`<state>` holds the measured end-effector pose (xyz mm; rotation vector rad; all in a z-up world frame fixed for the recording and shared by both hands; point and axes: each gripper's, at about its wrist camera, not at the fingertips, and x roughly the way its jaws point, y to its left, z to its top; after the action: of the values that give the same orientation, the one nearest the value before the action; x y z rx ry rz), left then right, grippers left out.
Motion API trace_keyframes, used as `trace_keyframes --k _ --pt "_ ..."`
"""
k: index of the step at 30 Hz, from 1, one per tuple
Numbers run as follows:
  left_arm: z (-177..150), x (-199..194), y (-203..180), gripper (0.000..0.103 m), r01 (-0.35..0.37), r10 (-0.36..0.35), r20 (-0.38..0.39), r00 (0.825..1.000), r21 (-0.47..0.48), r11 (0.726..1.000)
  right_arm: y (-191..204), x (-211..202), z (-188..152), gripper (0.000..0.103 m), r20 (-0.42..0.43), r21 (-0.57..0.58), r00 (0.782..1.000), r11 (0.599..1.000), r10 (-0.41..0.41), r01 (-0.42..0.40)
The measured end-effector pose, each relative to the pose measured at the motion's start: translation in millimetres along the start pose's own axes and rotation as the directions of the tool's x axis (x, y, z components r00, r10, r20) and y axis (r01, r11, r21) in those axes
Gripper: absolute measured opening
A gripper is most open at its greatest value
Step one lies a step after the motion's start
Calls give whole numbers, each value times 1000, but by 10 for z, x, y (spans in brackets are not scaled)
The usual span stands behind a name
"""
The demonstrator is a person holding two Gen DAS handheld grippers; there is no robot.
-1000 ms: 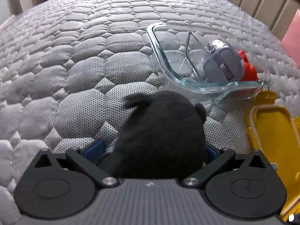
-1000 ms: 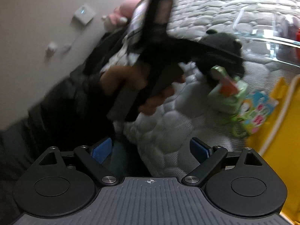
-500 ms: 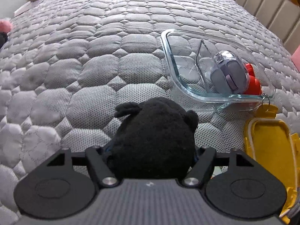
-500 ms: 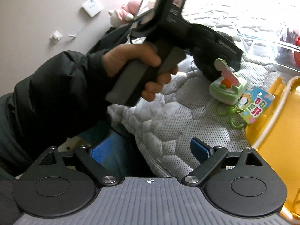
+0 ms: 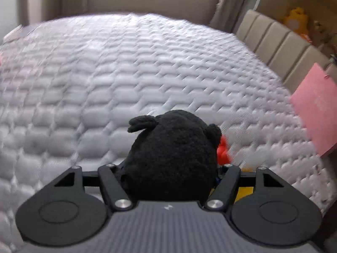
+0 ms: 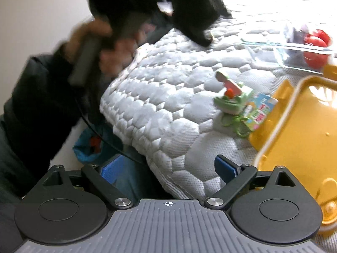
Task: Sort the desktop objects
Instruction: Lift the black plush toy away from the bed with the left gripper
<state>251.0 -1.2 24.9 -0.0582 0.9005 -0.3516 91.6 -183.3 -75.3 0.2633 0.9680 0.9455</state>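
- Two grippers were in play, and I read them nearest first: my left gripper (image 5: 170, 168) had its fingers clamped on the black plush toy (image 5: 172, 156), which filled the gap between them and hid the pads.
- From the right wrist view, that same black plush toy (image 6: 189, 10) hung in the air above the quilted grey bedspread (image 6: 168, 80), touching nothing below it, with the person's hand (image 6: 101, 42) blurred around the handle.
- My right gripper (image 6: 168, 168) sat spread wide with nothing between its blue pads (image 6: 226, 166), low at the edge of the bedspread.
- Just right of it lay the yellow tray (image 6: 294, 126), its rim touching the bedspread.
- Against the tray's near-left corner rested the small green toy (image 6: 231, 99) with its printed tag (image 6: 260, 111) and green clip ring, all flat on the fabric.
- Further back stood the clear glass container (image 6: 294, 48), holding red round pieces (image 6: 316, 42) and a pale purple item I couldn't make out through the blur.
- In the left wrist view a slice of red (image 5: 222, 151) peeked out just right of the plush, and a bit of yellow showed beneath the finger link.
- Far off I saw a beige padded headboard (image 5: 284, 46), a pink sheet (image 5: 316, 109) leaning at the right, and curtains under a window.
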Motion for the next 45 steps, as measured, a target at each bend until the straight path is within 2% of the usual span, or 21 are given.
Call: trace_keyframes --k 2,4,7,12,15,19,23,28,30,33,39,42,45 --pt "183 179 -76 69 0 0 -20 1000 -1 1000 -31 -35 -25 96 7 20 1000 1000 -4 4" --pt "306 483 -82 69 -7 5 -74 997 -27 1000 -57 -69 -50 96 15 38 1000 999 -15 14" --pt "374 929 -52 69 -46 41 -145 989 -34 998 -96 -158 -108 96 26 56 999 998 -40 39" --pt "363 1217 -35 70 -61 62 -161 985 11 998 -172 -294 -178 96 43 88 996 993 -79 75" --pt "353 1304 11 70 -43 39 -180 983 -17 999 -245 -344 -172 96 50 116 995 990 -90 84" --pt "391 1287 89 70 -14 3 -148 989 -75 997 -274 -294 -154 96 40 126 995 989 -86 81" --pt "586 942 92 70 125 -138 -71 988 -165 978 -304 -245 -136 96 31 136 996 988 -82 77" --pt "783 530 -69 71 231 -230 23 973 -152 961 -341 -184 -113 96 20 150 997 986 -76 72" --pt "776 523 -89 71 248 -246 26 969 -154 957 -351 -159 -112 96 18 156 998 986 -66 62" --pt "675 687 -69 71 208 -214 -17 977 -165 964 -341 -132 -129 96 10 152 998 987 -61 59" --pt "372 1158 167 73 108 -138 -133 981 -214 971 -345 -139 -154 96 10 160 998 986 -56 54" --pt "298 1235 247 75 60 -89 -148 985 -193 979 -341 -135 -158 96 6 160 998 986 -58 56" --pt "275 1217 270 78 66 -92 -149 985 -175 982 -329 -125 -152 96 3 156 998 986 -64 63"
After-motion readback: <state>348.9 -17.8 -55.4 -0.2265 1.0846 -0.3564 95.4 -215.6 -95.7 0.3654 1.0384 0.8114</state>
